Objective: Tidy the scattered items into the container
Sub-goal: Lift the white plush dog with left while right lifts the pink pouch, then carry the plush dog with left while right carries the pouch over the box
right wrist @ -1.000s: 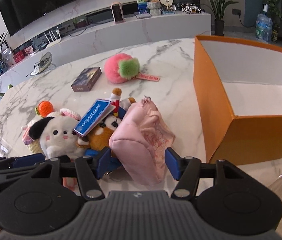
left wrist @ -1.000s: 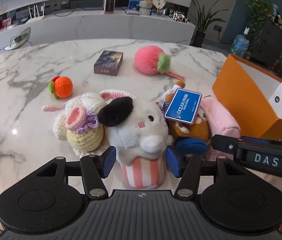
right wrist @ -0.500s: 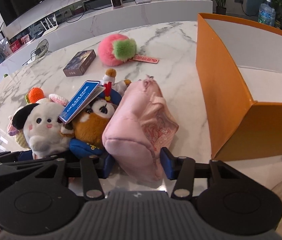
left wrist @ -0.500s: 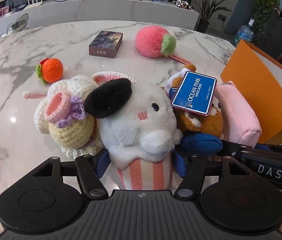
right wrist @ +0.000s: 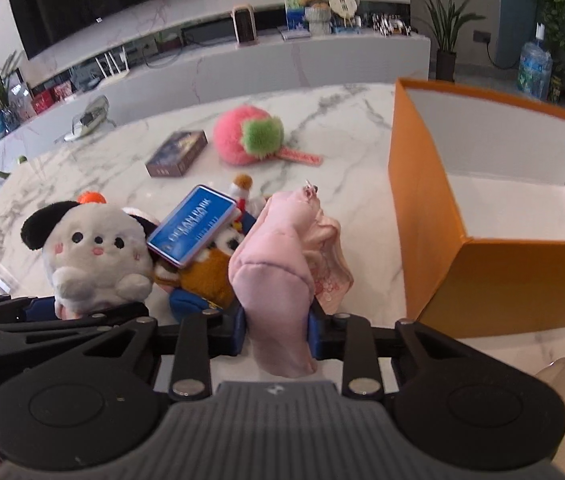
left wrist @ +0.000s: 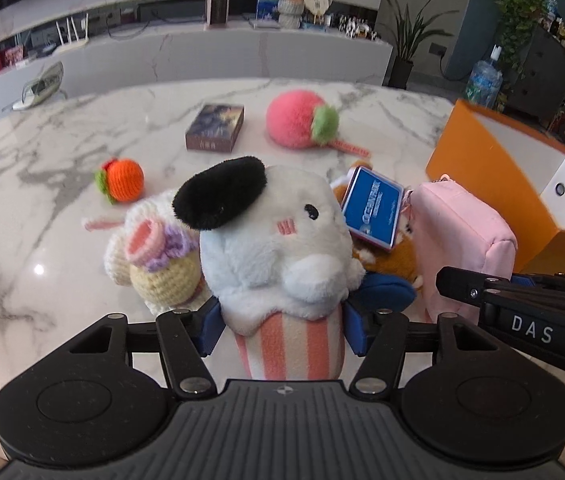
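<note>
My left gripper (left wrist: 282, 328) has its jaws closing on the pink-striped base of a white plush with a black ear (left wrist: 274, 232), and both blue pads press its sides. The plush stands a little above the marble table (left wrist: 42, 208). My right gripper (right wrist: 278, 328) is shut on a pink pouch (right wrist: 274, 264) and pinches its near end. An orange box (right wrist: 422, 200) with a white inside stands open just right of the pouch.
Between the two held items lies a brown plush (right wrist: 206, 276) with a blue tag (right wrist: 190, 228). A crochet bunny (left wrist: 154, 256) sits left of the white plush. Farther back are an orange crochet fruit (left wrist: 122, 180), a dark card box (left wrist: 214, 126) and a pink strawberry plush (left wrist: 294, 124).
The right jaws have shut on the pink pouch and squeezed it narrow. The left jaws moved in around the white plush's striped base, and the plush now sits higher.
</note>
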### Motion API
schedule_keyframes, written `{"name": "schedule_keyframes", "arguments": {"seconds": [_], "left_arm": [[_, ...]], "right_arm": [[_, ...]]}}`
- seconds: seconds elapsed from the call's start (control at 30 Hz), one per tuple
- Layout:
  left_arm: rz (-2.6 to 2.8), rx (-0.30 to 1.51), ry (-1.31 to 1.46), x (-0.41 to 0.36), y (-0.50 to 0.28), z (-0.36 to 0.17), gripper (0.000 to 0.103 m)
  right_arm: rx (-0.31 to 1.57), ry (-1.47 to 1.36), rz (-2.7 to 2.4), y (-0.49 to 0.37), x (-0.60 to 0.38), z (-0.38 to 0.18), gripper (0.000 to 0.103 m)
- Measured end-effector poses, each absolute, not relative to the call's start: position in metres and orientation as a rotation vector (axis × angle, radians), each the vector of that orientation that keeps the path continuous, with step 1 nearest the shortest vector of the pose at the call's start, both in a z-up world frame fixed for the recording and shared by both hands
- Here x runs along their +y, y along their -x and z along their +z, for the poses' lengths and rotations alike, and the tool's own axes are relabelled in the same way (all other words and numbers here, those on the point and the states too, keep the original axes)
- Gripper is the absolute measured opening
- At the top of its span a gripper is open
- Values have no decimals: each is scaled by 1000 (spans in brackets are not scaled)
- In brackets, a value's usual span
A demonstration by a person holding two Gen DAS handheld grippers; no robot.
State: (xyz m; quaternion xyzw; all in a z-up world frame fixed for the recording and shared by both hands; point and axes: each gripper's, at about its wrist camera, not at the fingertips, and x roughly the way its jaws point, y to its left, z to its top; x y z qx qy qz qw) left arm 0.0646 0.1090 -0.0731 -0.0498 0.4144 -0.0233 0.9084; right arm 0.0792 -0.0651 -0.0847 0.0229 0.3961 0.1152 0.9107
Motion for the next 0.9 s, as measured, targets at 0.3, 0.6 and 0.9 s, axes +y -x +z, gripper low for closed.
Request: {"name": "schedule_keyframes", "arguments": {"seconds": [0.3, 0.6, 0.9], "left_arm": [[-58, 744, 73, 98, -47, -31, 69], [-110, 652, 26, 69, -44, 9, 69], [-220, 616, -5, 18, -67, 30, 69]], "right_arm": [[686, -48, 258, -53, -73, -52, 31], [555, -68, 259, -36, -93, -17, 31], [440, -56, 200, -38, -134, 8, 31]]}}
